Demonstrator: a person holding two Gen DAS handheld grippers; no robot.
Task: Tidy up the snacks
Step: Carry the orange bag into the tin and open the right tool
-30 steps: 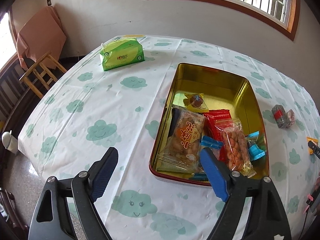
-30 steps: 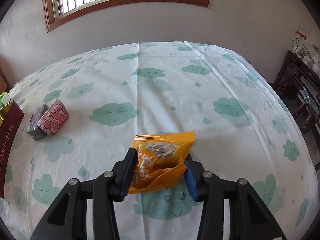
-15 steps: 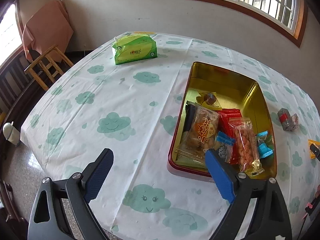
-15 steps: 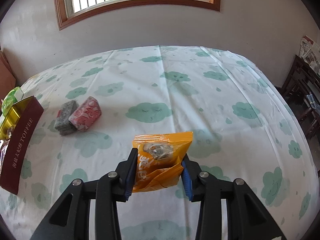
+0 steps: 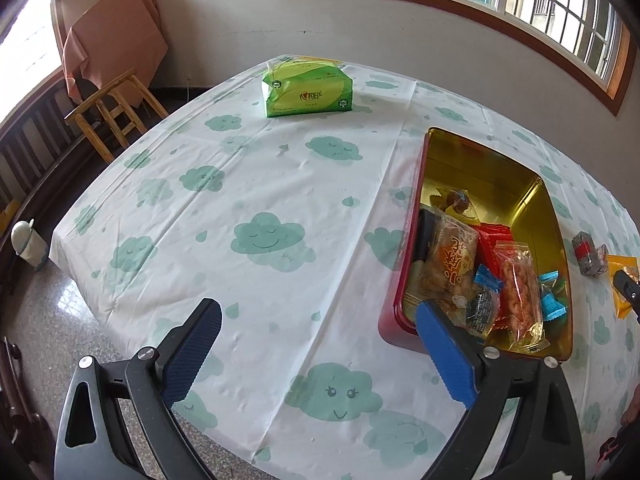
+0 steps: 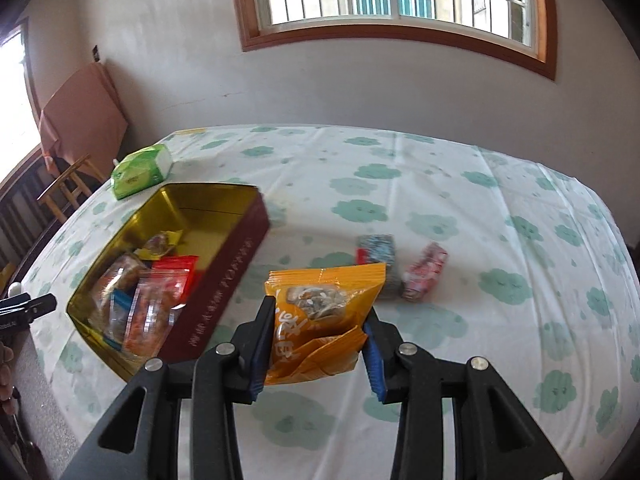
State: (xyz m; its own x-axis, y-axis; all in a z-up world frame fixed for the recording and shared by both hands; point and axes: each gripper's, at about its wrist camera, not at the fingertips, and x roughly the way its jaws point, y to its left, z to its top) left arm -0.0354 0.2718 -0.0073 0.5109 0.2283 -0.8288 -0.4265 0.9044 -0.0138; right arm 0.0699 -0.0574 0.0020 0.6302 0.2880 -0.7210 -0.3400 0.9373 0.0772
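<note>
My right gripper [image 6: 318, 344] is shut on an orange snack packet [image 6: 320, 320] and holds it above the table, just right of the open tin [image 6: 236, 264]. The tin is dark red outside, gold inside, and holds several wrapped snacks [image 5: 480, 276]. A grey snack [image 6: 378, 252] and a pink one [image 6: 424, 272] lie on the cloth beyond the packet. My left gripper [image 5: 316, 352] is open and empty over the table's near edge, left of the tin [image 5: 400, 308]. The orange packet also shows at the right edge of the left wrist view [image 5: 622, 276].
A green tissue pack [image 5: 306, 94] sits at the far side of the table, also in the right wrist view [image 6: 140, 172]. The table has a white cloth with green clouds [image 5: 272, 236]. A wooden stool [image 5: 112, 112] and a white bin [image 5: 26, 244] stand on the floor at left.
My right gripper has lifted the orange packet and swung left toward the tin, which now fills the left of its view. My left gripper has drawn back and left from the tin.
</note>
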